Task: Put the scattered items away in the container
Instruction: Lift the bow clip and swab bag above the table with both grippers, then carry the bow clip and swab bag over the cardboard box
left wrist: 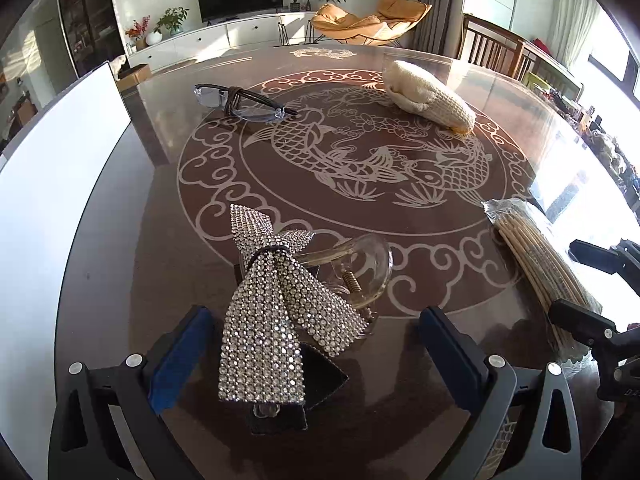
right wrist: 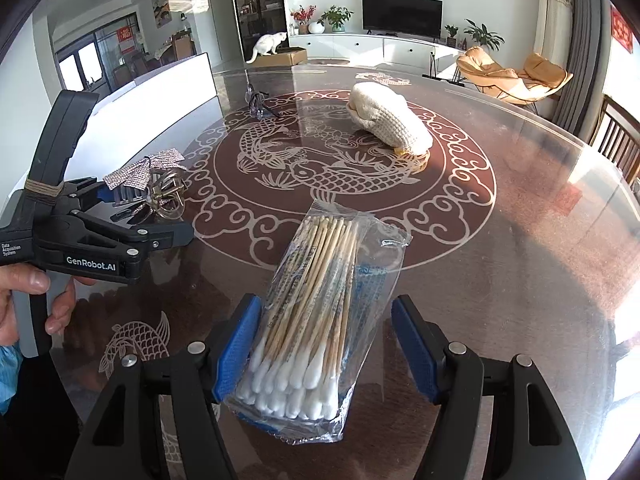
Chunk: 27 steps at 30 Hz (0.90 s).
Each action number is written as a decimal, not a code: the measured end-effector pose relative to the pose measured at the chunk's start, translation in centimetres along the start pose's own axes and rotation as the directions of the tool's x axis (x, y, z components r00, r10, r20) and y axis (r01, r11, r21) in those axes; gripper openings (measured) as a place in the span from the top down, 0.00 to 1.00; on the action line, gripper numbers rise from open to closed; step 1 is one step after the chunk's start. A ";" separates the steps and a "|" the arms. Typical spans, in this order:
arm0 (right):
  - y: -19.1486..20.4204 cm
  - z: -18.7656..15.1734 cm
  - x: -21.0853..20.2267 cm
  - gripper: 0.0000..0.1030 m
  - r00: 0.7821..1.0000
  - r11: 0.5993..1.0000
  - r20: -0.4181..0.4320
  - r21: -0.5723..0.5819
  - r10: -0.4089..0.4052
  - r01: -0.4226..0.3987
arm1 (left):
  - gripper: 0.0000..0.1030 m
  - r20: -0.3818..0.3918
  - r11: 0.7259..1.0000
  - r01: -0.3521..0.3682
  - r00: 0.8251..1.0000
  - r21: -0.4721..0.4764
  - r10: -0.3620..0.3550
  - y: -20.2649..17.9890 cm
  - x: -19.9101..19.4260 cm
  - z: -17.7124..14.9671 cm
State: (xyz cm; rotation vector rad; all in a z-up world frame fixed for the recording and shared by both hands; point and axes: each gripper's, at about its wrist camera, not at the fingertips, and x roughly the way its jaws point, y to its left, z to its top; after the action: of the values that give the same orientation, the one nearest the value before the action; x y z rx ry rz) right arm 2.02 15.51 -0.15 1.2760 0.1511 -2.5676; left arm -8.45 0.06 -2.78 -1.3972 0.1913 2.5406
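While the white container (left wrist: pixel 60 184) stands at the table's (left wrist: pixel 400 224) left edge, everything still lies outside it. Right of it, near centre, rests a soft knit glove (left wrist: pixel 430 98); folded glasses (left wrist: pixel 240 102), fragile, lie nearer it. The swab bag (right wrist: pixel 320 320), light and slippery, sits between the right gripper's (right wrist: pixel 326 350) open pads, best pinched mid-bundle. The rhinestone clip (left wrist: pixel 276 300), stiff, lies between the left gripper's (left wrist: pixel 316 352) wide-open pads, unheld. That gripper's side reads "GenRobot.AI".
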 end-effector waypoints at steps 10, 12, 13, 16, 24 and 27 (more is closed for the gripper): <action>0.2 -1.7 -1.4 0.70 0.999 0.999 0.024 0.038 0.035 -0.036 | 0.54 0.104 0.998 0.032 0.994 -0.052 -0.027 2.1 -2.2 -1.2; 0.0 -1.8 -2.6 0.70 0.998 0.997 0.046 0.054 0.049 -0.051 | 0.54 0.130 0.998 0.031 0.991 -0.046 -0.025 1.7 -3.5 -1.8; 0.0 -1.7 -3.5 0.70 0.996 0.996 0.069 0.062 0.059 -0.064 | 0.54 0.143 0.998 0.039 0.989 -0.046 -0.032 1.4 -4.3 -2.1; 0.3 -1.2 -5.4 0.70 0.991 0.995 0.109 0.054 0.076 -0.083 | 0.54 0.169 0.997 0.058 0.984 -0.045 -0.050 0.6 -6.5 -3.0; 2.8 -0.5 -4.4 0.70 0.984 0.985 0.057 0.034 0.166 -0.168 | 0.54 0.130 0.990 0.089 0.989 -0.112 -0.074 0.8 -8.3 -5.1; 4.9 1.4 -5.2 0.70 0.977 0.980 0.080 -0.023 0.200 -0.199 | 0.54 0.166 0.988 0.080 0.984 -0.131 -0.057 2.3 -10.9 -4.5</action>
State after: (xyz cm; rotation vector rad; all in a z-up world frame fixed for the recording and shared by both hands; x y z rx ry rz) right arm 5.36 11.54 4.93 1.1170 0.0244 -2.4369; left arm 0.24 -4.69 4.03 -1.2111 -0.0605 2.6367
